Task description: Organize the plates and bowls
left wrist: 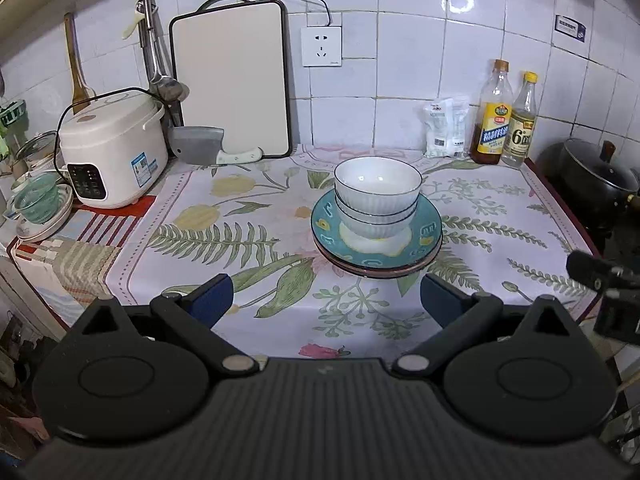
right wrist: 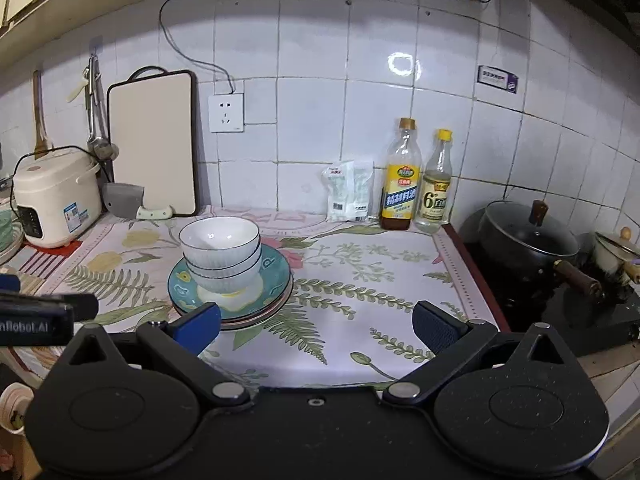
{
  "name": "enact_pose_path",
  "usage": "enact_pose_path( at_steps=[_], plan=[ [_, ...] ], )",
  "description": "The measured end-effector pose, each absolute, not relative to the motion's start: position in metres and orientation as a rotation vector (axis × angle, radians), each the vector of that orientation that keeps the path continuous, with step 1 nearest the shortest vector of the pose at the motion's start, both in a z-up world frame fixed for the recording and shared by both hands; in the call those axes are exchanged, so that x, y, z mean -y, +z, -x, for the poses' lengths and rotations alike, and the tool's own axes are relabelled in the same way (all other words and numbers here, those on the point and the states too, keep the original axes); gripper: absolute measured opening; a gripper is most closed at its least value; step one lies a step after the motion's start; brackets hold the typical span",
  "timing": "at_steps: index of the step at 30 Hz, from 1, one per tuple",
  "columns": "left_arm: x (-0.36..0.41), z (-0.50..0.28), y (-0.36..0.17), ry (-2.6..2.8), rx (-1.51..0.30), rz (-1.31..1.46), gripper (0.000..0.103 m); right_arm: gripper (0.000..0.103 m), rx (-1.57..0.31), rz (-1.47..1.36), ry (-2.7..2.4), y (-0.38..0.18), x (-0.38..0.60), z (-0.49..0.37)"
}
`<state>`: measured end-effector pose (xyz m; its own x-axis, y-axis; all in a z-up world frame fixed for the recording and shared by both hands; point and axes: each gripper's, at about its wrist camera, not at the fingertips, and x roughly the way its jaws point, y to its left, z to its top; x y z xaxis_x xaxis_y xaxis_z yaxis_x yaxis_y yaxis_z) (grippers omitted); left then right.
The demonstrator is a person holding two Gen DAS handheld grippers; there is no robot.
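Three white ribbed bowls (left wrist: pixel 377 188) are nested in a stack on a teal plate (left wrist: pixel 424 236), which lies on a pink plate (left wrist: pixel 380 273), in the middle of the floral cloth. The stack also shows in the right wrist view (right wrist: pixel 220 246), with the teal plate (right wrist: pixel 276 272) under it. My left gripper (left wrist: pixel 326 300) is open and empty, held back from the stack near the counter's front edge. My right gripper (right wrist: pixel 316 330) is open and empty, to the right of the stack and nearer the front.
A rice cooker (left wrist: pixel 112 148), cleaver (left wrist: pixel 200 146) and cutting board (left wrist: pixel 232 80) stand at the back left. Two bottles (left wrist: pixel 506 116) and a white packet (left wrist: pixel 446 126) stand at the back right. A black lidded pot (right wrist: pixel 528 236) sits on the stove to the right. Dishes (left wrist: pixel 38 208) sit at far left.
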<state>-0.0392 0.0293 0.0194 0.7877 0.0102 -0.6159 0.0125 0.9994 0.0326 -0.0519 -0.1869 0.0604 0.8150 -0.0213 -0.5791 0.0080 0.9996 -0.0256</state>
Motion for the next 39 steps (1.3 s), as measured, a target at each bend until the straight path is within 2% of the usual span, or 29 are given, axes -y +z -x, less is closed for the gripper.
enact_pose_path(
  at_steps=[29,39],
  plan=[
    [-0.027,0.049,0.005,-0.003,-0.606,-0.043,0.101,0.103,-0.551,0.006,-0.055,0.045,0.184,0.066],
    [-0.026,0.053,0.003,-0.012,-0.611,-0.054,0.101,0.103,-0.604,-0.003,-0.081,0.039,0.185,0.064]
  ],
)
